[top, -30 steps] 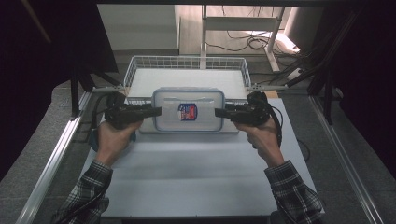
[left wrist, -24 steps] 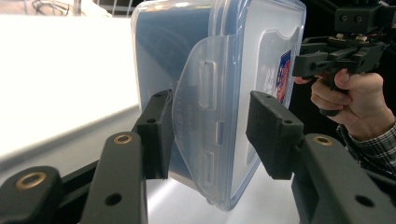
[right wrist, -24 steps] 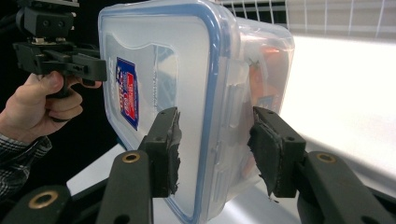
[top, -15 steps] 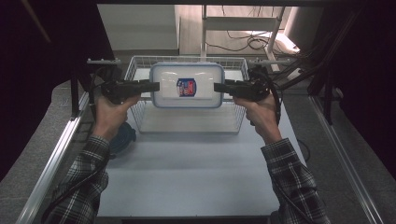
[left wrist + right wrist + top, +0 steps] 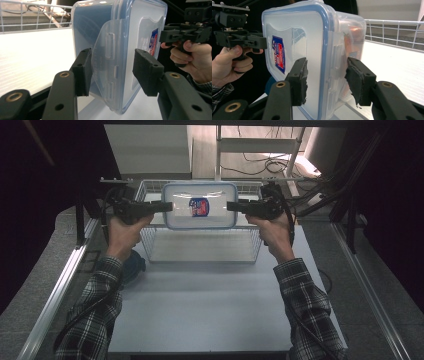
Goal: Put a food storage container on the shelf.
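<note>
Here both claws, left claw (image 5: 167,207) and right claw (image 5: 232,206), clamp the clear, blue-rimmed lidded box (image 5: 200,205).

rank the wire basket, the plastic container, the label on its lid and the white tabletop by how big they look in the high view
1. white tabletop
2. wire basket, though the container hides part of it
3. plastic container, held above the basket, nearer the camera, so its rank against the basket is unsure
4. label

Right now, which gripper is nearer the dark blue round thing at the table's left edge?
Left. The left gripper grips the container at its left end, just beyond the blue thing; the right gripper grips its opposite end, farther off.
</note>
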A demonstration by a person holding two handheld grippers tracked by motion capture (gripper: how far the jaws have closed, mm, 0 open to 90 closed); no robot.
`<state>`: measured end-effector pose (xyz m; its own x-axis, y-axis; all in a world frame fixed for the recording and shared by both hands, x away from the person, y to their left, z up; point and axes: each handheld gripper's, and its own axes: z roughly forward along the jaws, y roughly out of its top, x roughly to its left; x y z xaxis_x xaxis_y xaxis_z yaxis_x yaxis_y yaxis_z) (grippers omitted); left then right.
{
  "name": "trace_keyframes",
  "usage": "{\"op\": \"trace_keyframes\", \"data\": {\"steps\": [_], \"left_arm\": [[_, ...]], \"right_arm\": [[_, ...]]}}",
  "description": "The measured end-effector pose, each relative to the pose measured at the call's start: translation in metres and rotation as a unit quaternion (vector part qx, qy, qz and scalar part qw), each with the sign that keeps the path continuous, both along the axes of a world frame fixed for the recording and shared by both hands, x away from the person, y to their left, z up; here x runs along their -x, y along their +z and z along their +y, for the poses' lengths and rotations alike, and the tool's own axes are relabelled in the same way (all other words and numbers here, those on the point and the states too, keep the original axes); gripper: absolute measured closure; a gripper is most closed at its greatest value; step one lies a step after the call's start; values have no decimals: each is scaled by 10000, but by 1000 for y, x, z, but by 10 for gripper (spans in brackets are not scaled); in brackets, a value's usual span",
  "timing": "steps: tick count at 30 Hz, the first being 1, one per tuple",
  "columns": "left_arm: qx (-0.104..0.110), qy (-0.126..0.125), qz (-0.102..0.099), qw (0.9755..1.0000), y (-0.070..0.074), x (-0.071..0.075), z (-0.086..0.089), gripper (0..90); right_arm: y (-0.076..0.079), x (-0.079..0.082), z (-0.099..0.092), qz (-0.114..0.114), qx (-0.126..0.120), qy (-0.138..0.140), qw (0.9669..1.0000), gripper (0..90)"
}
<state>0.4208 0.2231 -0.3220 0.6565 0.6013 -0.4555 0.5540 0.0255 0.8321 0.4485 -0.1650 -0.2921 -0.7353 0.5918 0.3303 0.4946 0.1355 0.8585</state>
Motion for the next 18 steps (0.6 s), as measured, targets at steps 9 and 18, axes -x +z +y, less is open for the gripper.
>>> {"op": "trace_keyframes", "data": {"steps": [9,18], "left_arm": [[-49,30,52,10000,-3,-8,-2,492],[-193,172,-136,9996,-3,-9,-6,474]], "right_arm": [[-5,-8,1,18,21,-111,9999,506],[-10,-10,3,-129,50,-294,9995,487]]}}
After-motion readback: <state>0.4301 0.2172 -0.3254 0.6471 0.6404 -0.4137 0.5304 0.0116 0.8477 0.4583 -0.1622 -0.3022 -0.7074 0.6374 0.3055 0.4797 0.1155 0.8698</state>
